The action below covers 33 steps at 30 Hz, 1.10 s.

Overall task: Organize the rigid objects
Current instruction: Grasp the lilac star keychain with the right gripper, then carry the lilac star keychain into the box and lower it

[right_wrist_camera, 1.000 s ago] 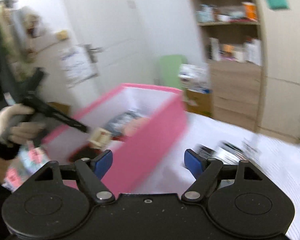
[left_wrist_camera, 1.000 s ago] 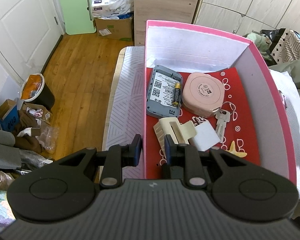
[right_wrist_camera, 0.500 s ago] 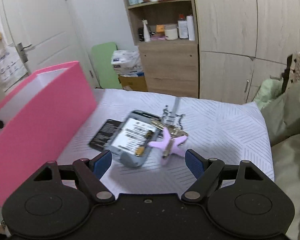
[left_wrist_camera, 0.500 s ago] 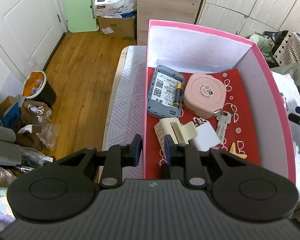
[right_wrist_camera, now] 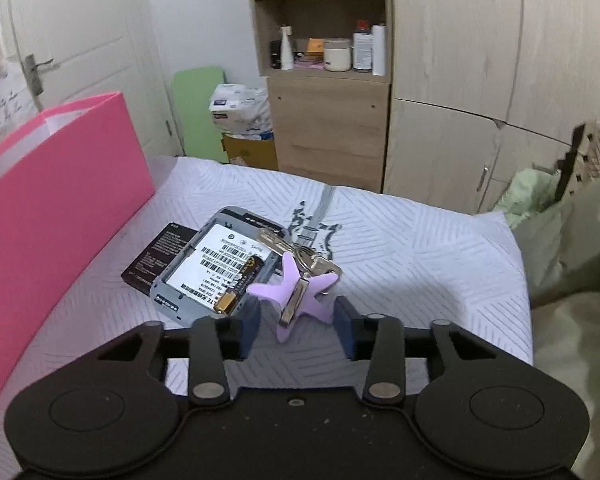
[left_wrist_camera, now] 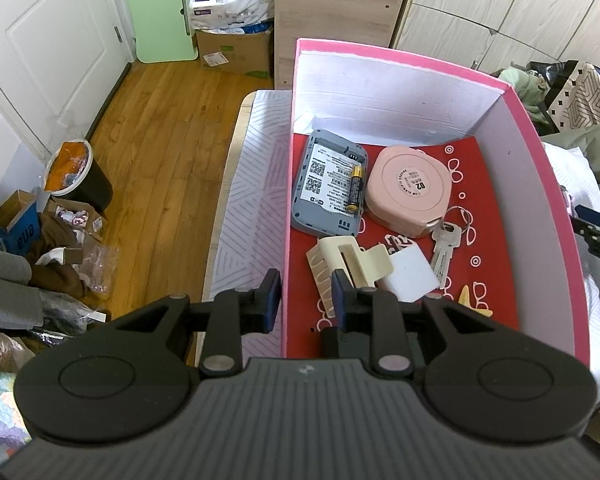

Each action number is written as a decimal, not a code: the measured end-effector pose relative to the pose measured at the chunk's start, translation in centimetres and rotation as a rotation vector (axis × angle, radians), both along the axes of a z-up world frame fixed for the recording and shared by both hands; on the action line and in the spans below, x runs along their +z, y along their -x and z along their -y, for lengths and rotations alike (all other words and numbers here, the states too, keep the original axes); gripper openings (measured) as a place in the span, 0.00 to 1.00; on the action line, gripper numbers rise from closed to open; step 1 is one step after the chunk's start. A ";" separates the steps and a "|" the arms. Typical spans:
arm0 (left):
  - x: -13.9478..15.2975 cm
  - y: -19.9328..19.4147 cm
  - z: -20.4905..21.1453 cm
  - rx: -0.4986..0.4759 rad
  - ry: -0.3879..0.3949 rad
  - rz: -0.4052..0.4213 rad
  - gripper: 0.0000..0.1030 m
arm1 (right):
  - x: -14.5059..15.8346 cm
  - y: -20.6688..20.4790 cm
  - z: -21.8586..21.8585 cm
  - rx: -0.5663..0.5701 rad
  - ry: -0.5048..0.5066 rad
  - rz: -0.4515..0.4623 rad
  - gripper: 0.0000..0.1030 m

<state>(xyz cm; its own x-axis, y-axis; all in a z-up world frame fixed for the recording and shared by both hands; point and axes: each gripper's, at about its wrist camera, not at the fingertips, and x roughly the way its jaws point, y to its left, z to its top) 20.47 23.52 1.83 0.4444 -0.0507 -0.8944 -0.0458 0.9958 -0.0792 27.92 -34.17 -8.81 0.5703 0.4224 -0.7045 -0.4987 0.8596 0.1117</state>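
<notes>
My left gripper (left_wrist_camera: pixel 304 298) stands over the left wall of the pink box (left_wrist_camera: pixel 290 216). The rim runs between its narrowly parted, slightly opening jaws, and nothing is pinched. A cream hair claw (left_wrist_camera: pixel 348 264) lies in the box just ahead of the right finger. On the bed, my right gripper (right_wrist_camera: pixel 298 326) is closing around a purple star clip (right_wrist_camera: pixel 296 296). The pads do not touch the clip. Behind the clip lie keys (right_wrist_camera: pixel 300 252), a grey device (right_wrist_camera: pixel 220 264) with an AA battery (right_wrist_camera: pixel 240 284) on it, and a black pack (right_wrist_camera: pixel 156 256).
The box holds another grey device (left_wrist_camera: pixel 328 188), a pink round case (left_wrist_camera: pixel 408 188), a key (left_wrist_camera: pixel 444 248) and a white square (left_wrist_camera: pixel 412 272). Left of the bed are a wooden floor and a bin (left_wrist_camera: pixel 76 176). Olive bedding (right_wrist_camera: pixel 572 264) is piled on the right.
The right gripper swung away from the pink box, dropped to the pile on the bed, and its jaws narrowed around the purple star. The left gripper kept still, and its jaws are a touch wider.
</notes>
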 end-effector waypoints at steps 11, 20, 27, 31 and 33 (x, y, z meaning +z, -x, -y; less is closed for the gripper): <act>0.0 0.1 -0.1 0.009 0.005 0.004 0.24 | 0.6 0.9 0.2 -0.023 -0.028 0.019 0.35; 0.0 0.2 -0.1 0.016 0.016 0.012 0.24 | 3.4 3.6 0.1 -0.013 -0.087 0.048 0.35; 0.0 0.1 -0.3 0.022 0.023 0.008 0.24 | 8.2 5.8 -3.2 0.147 -0.183 0.075 0.35; 0.0 -0.1 0.0 0.002 0.008 0.002 0.24 | 11.3 5.5 -7.6 0.282 -0.209 0.105 0.35; 0.0 -0.1 0.0 -0.011 0.005 -0.002 0.24 | 12.5 5.1 -10.3 0.364 -0.206 0.097 0.35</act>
